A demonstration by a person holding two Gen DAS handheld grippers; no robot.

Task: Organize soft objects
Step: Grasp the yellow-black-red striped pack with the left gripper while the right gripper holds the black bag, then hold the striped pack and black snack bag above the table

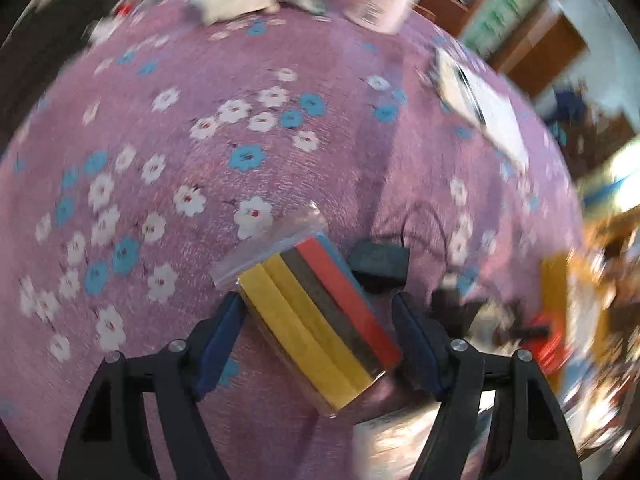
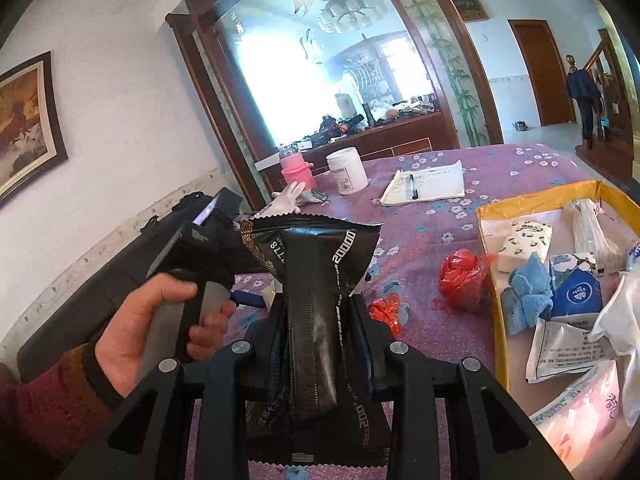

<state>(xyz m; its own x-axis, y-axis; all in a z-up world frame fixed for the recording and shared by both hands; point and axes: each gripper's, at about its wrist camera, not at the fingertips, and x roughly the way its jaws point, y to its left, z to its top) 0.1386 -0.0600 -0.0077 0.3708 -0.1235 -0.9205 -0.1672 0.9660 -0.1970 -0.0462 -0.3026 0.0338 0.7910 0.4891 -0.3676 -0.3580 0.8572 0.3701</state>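
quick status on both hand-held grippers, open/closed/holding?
Left hand-held gripper: open, striped packet between its fingers, not pinched.
Right hand-held gripper: closed on black foil pouch.

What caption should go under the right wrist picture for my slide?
Right gripper squeezes a black foil packet above the purple flowered tablecloth, beside a yellow box of soft things.

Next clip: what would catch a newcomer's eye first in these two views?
The black foil packet clamped upright in the right tool fills the right wrist view. Beside it, the yellow box of soft items sits on the purple flowered tablecloth. In the left wrist view, a bagged stack of coloured strips lies between the left tool's open fingers.
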